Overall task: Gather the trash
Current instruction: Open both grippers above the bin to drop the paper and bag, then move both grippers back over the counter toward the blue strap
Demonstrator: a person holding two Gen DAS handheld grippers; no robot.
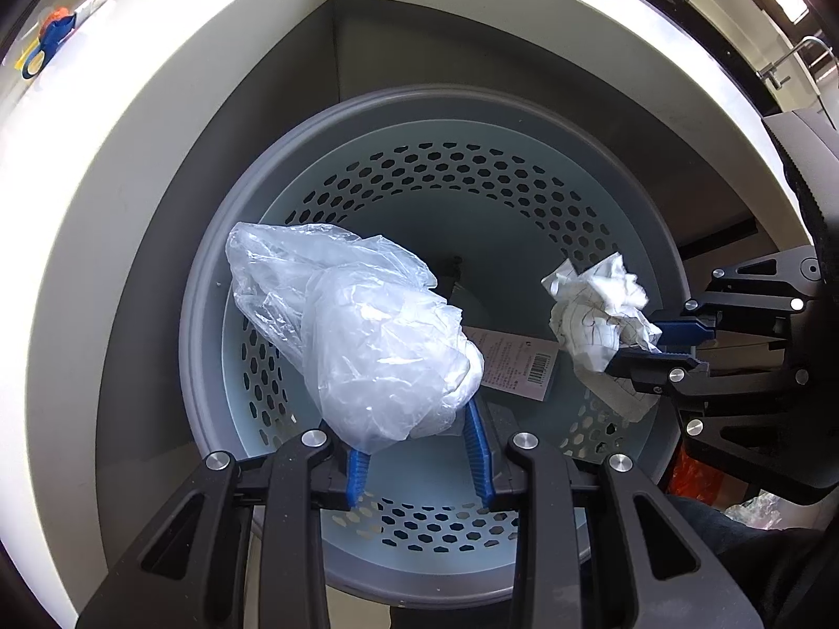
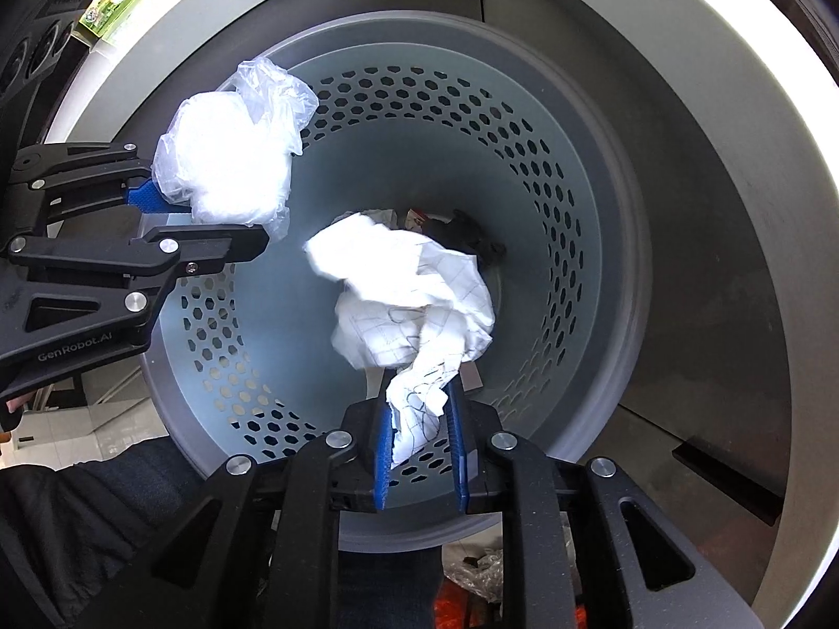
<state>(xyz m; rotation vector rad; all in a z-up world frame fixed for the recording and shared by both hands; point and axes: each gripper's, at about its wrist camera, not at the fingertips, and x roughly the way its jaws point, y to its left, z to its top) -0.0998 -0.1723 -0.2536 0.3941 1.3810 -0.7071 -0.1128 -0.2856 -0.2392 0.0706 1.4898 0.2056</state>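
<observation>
A pale blue perforated waste bin (image 1: pixel 419 167) with a grey rim fills both views (image 2: pixel 577 220). My left gripper (image 1: pixel 419 424) is shut on a clear plastic bag (image 1: pixel 377 335) with white stuffing, held over the bin's mouth; it also shows in the right wrist view (image 2: pixel 230 173). My right gripper (image 2: pixel 419 388) is shut on a crumpled white paper (image 2: pixel 414 293) with pen lines, also over the bin's mouth; the paper shows in the left wrist view (image 1: pixel 603 309). A barcoded label (image 1: pixel 519 361) and dark scraps (image 2: pixel 461 236) lie at the bin's bottom.
The bin stands under a white table edge (image 1: pixel 157 120), beside a grey panel (image 1: pixel 293 78). Blue scissors (image 1: pixel 47 47) lie on the table. A green packet (image 2: pixel 110 5) is at upper left. Orange and clear wrappers (image 1: pixel 702 477) lie on the floor by the bin.
</observation>
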